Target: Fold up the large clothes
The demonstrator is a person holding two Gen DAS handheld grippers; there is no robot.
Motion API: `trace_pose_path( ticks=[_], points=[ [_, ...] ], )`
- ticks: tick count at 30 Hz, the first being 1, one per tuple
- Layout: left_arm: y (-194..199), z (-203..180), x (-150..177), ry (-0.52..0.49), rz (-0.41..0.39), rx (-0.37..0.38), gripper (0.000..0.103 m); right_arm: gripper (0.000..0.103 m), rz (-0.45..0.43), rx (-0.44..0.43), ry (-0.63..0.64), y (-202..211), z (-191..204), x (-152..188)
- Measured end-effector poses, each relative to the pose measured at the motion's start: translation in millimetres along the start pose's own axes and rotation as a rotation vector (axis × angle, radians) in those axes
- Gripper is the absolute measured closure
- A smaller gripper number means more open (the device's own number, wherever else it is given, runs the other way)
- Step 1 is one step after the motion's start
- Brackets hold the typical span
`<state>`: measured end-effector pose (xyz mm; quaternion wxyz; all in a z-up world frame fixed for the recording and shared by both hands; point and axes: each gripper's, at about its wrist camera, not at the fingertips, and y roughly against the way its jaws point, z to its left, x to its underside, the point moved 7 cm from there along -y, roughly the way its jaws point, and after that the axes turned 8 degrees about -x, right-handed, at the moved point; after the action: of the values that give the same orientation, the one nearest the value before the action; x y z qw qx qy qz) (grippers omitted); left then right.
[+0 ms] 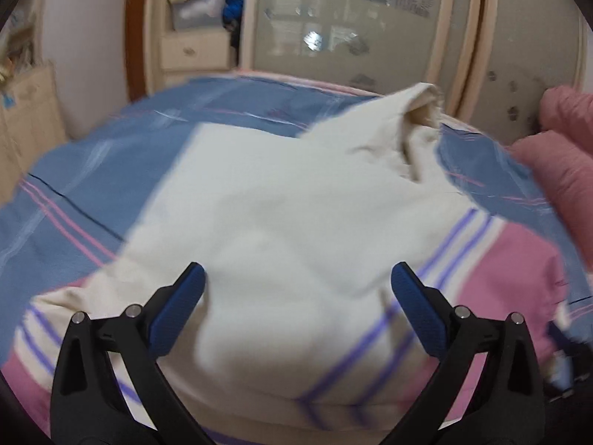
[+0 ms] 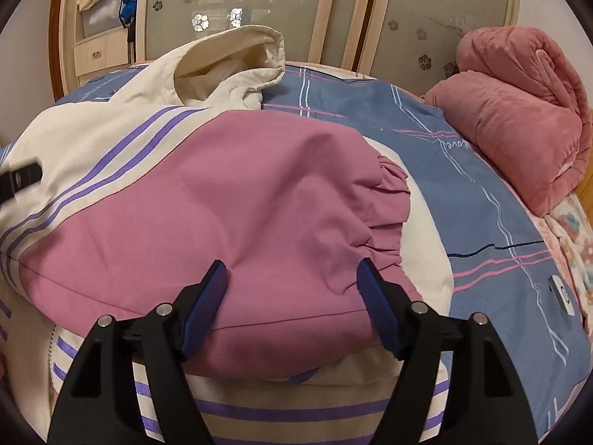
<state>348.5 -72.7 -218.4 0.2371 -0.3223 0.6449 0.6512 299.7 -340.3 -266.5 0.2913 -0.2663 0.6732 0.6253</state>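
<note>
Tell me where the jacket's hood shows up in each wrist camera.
Left wrist: hood upper right of centre, at the jacket's far end.
Right wrist: hood upper left of centre, opening toward the camera.
Shared landmark: pink blanket, right of the hood in both.

The left wrist view is smeared by motion blur, so the jacket [image 1: 281,222] ahead of the left hand-held gripper [image 1: 297,282] shows no seams or folds clearly. Below the right hand-held gripper [image 2: 292,278] the jacket's hem runs off the bottom edge. Far right, the pink blanket [image 2: 519,118] is cut by the frame's dark rim.
</note>
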Motion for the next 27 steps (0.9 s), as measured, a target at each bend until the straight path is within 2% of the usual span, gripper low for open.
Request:
trace_pose_path(
  ticks=[2, 5, 6, 9, 11, 13, 14, 16, 18, 19, 20, 24, 25, 27],
  points=[
    [-14, -8, 0, -0.014, 0.04, -0.002, 0.002, 0.029, 0.0, -0.007, -0.007, 0, 0, 1],
    [-40, -20, 12, -0.112, 0.095, -0.078, 0.002, 0.029, -0.008, -0.015, -0.016, 2, -1, 0],
    [-46, -24, 15, -0.142, 0.086, -0.1, 0.002, 0.029, -0.024, -0.023, -0.027, 4, -2, -2],
    [-45, -23, 19, -0.141, 0.064, -0.108, 0.002, 0.029, -0.126, -0.048, -0.096, 21, -9, -11],
    [-45, -22, 19, -0.135, 0.063, -0.102, 0.002, 0.029, -0.15, -0.014, -0.13, 25, -19, -15],
    [-43, -22, 19, -0.134, 0.06, -0.104, 0.002, 0.027, -0.09, -0.005, -0.15, 14, -27, -11],
    [-39, -22, 18, -0.129, 0.048, -0.106, 0.002, 0.024, -0.022, -0.02, -0.151, 0, -28, -6],
    [-19, -18, 14, -0.072, -0.016, -0.089, 0.002, 0.017, 0.017, -0.005, -0.122, -10, -25, -3],
    [-1, -24, 12, -0.021, -0.057, 0.001, 0.002, 0.016, 0.014, 0.019, -0.104, -9, -22, -4],
    [4, -32, 14, -0.026, -0.055, 0.046, 0.002, 0.016, 0.015, 0.025, -0.098, -9, -21, -4],
    [3, -42, 18, -0.065, -0.037, 0.043, 0.002, 0.016, 0.017, 0.022, -0.101, -10, -21, -3],
    [-14, -68, 31, -0.247, -0.04, -0.084, 0.002, 0.016, 0.012, 0.006, -0.116, -8, -24, -4],
    [-22, -70, 36, -0.266, -0.018, -0.099, 0.002, 0.016, 0.003, 0.008, -0.12, -5, -25, -4],
    [-28, -69, 36, -0.246, -0.009, -0.075, 0.002, 0.016, -0.031, 0.025, -0.133, 2, -27, -6]
  ],
)
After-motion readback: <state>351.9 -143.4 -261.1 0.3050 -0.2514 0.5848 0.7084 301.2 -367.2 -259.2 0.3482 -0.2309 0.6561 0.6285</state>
